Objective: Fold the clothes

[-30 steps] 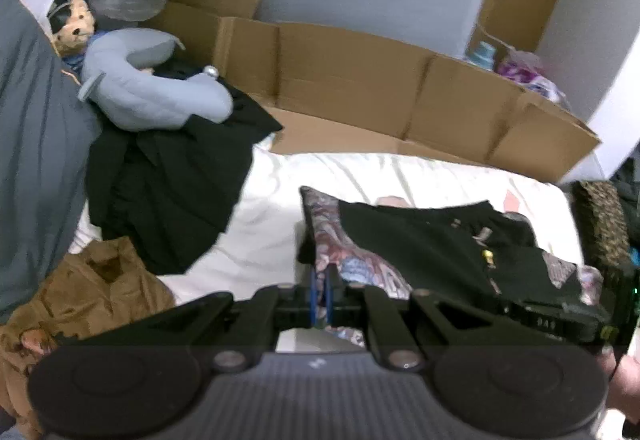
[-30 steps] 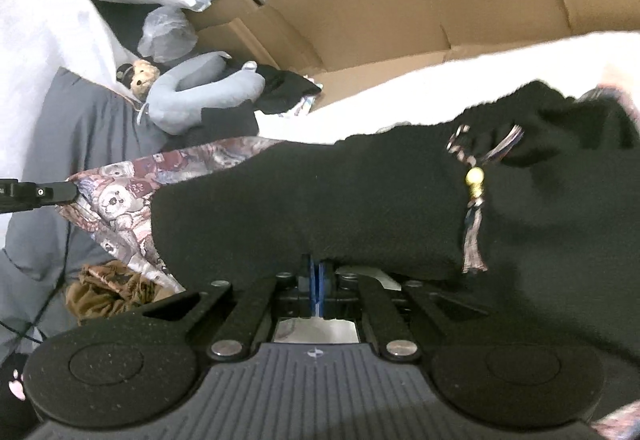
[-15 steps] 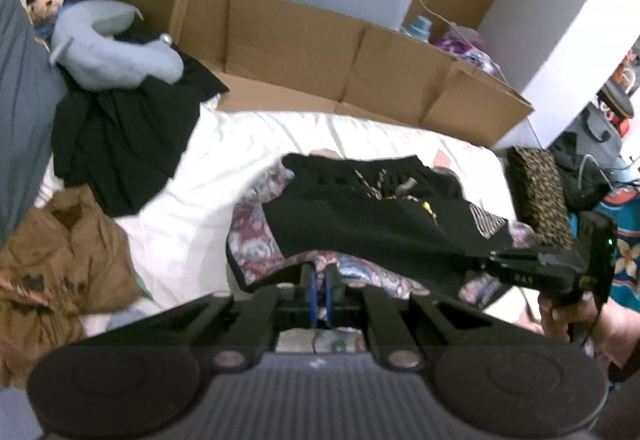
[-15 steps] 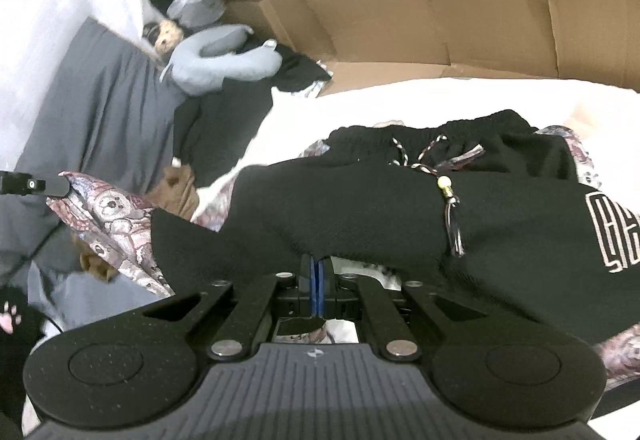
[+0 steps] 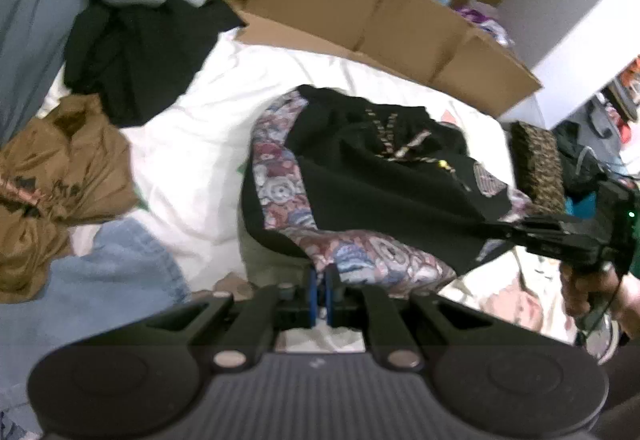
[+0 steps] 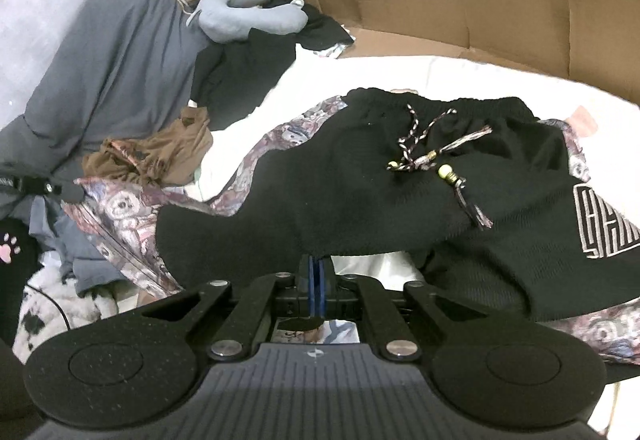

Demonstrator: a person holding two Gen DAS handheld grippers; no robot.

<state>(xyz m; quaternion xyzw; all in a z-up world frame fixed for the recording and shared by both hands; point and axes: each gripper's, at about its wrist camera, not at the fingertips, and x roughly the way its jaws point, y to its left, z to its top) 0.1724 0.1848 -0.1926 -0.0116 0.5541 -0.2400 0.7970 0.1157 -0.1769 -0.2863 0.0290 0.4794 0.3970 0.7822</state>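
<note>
Black shorts (image 5: 380, 179) with a bear-print lining and a beaded drawstring (image 6: 432, 155) lie partly folded on the white bed sheet (image 5: 200, 143). My left gripper (image 5: 319, 276) is shut on the printed hem, lifted off the sheet. In the right wrist view the left gripper (image 6: 60, 189) shows at the left edge, stretching that printed corner. My right gripper (image 6: 316, 264) pinches the black edge of the shorts (image 6: 360, 179); its jaws are opening, and the cloth is still between the pads. In the left wrist view the right gripper (image 5: 516, 228) grips the far side, with a hand behind it.
A brown garment (image 5: 52, 175), a black garment (image 5: 132, 55) and blue denim (image 5: 112, 272) lie left of the shorts. Flattened cardboard (image 5: 360, 11) lines the far side of the bed. A grey neck pillow (image 6: 248, 15) and a grey pillow (image 6: 100, 79) sit at the back left.
Both grippers have carried the shorts' lifted edge along. The left one has sunk and swung toward the near side. The waistband and drawstring now lie fully in the right wrist view.
</note>
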